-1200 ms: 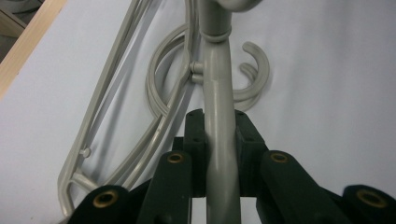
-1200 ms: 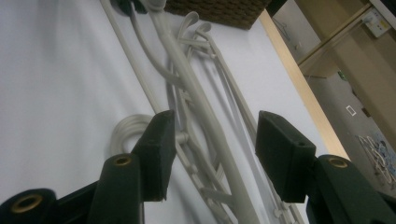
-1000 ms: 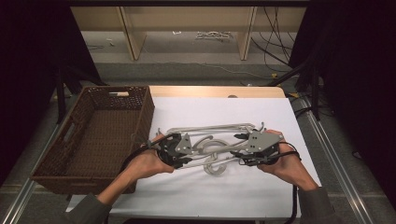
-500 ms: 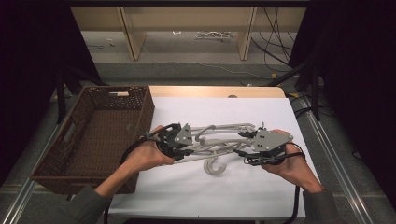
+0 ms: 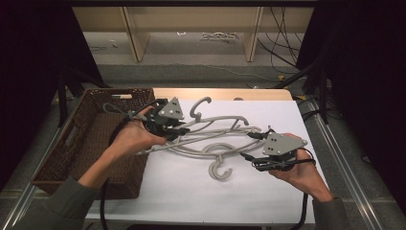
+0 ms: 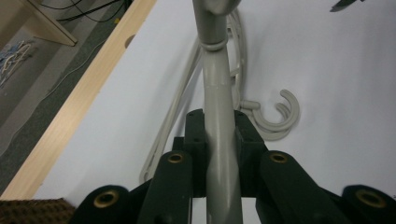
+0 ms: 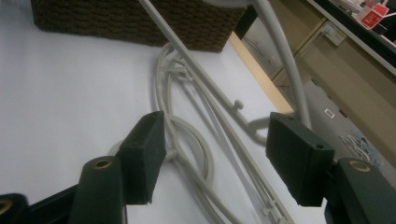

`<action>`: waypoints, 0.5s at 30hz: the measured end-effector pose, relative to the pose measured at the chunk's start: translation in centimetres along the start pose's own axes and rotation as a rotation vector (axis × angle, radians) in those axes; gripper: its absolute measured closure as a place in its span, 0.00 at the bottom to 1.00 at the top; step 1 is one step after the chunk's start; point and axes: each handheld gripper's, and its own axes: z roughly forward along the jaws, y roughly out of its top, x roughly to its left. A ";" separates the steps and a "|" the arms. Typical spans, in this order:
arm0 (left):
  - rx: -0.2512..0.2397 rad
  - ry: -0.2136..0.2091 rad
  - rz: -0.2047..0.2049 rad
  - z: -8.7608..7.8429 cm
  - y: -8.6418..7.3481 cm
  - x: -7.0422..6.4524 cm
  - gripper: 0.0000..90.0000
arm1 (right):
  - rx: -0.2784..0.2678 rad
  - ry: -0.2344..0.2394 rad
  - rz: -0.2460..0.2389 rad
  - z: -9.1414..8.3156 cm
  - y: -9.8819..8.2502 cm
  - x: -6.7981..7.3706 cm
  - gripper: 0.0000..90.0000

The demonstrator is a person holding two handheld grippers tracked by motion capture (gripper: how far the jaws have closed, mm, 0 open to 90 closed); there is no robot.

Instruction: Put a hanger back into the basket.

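Several grey plastic hangers lie tangled on the white table [image 5: 268,201]. My left gripper [image 5: 182,130] is shut on the arm of one hanger [image 5: 218,119], raised beside the basket with its hook [image 5: 201,106] pointing away. That arm [image 6: 218,84] runs straight up between the left gripper's [image 6: 218,137] jaws. The other hangers [image 5: 210,149] rest on the table, one hook [image 5: 220,170] curling toward me. My right gripper [image 5: 250,146] hovers at their right end, open. Between the right gripper's [image 7: 217,149] jaws I see the lying hangers [image 7: 187,140], untouched, and the raised hanger [image 7: 280,51] above.
A brown wicker basket [image 5: 91,139] stands at the table's left edge, close behind my left hand. A wooden strip [image 5: 215,93] borders the table's far side. Shelving legs and cables stand on the floor beyond.
My left gripper has lifted one hanger and carried it up and left toward the basket. The right gripper has drawn back to the right and stands open.
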 end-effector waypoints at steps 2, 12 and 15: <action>0.006 0.021 -0.002 -0.8 -0.2 0.4 0.88 | 0.000 0.001 0.007 0.0 -0.1 0.1 0.42; -0.015 0.166 -0.167 -6.0 -4.5 2.1 0.88 | 0.023 0.022 0.013 0.7 -0.6 0.6 0.42; -0.016 0.194 -0.169 -7.6 -5.9 2.9 0.88 | 0.024 0.025 0.023 0.8 -0.7 0.7 0.41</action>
